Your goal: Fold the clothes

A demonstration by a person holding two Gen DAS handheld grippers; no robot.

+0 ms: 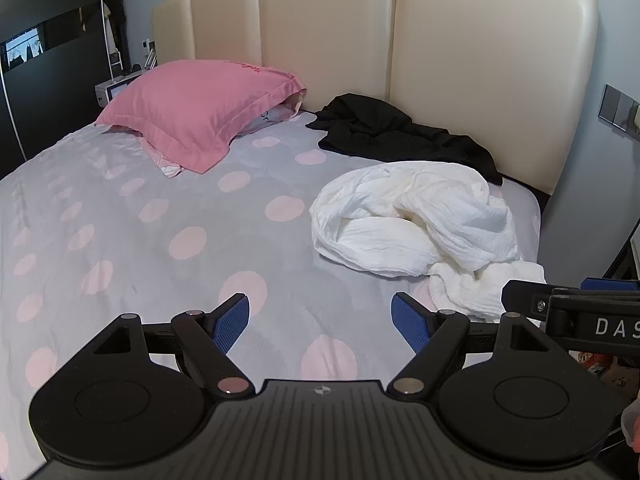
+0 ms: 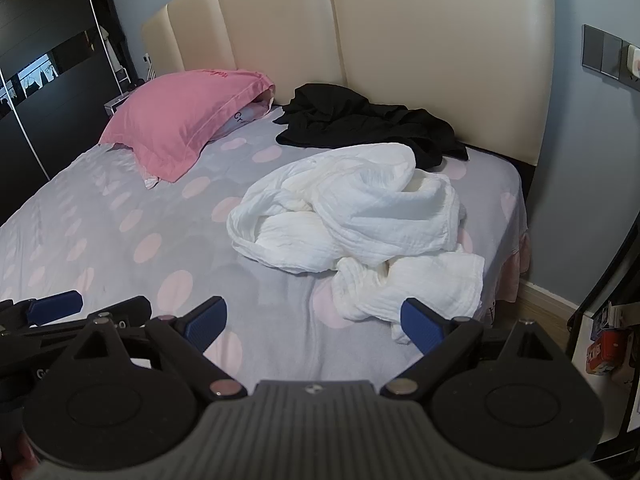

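Left gripper (image 1: pixel 321 322) and right gripper (image 2: pixel 314 324) are hovering over the bed (image 1: pixel 120 220), fingers spread wide, holding nothing. White garment (image 2: pixel 360 216) is lying crumpled just ahead, black garment (image 2: pixel 360 120) behind it.

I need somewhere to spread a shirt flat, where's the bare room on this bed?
Free: the bedsheet left of the white garment, below the pink pillow. Crowded: the headboard corner with the black garment.
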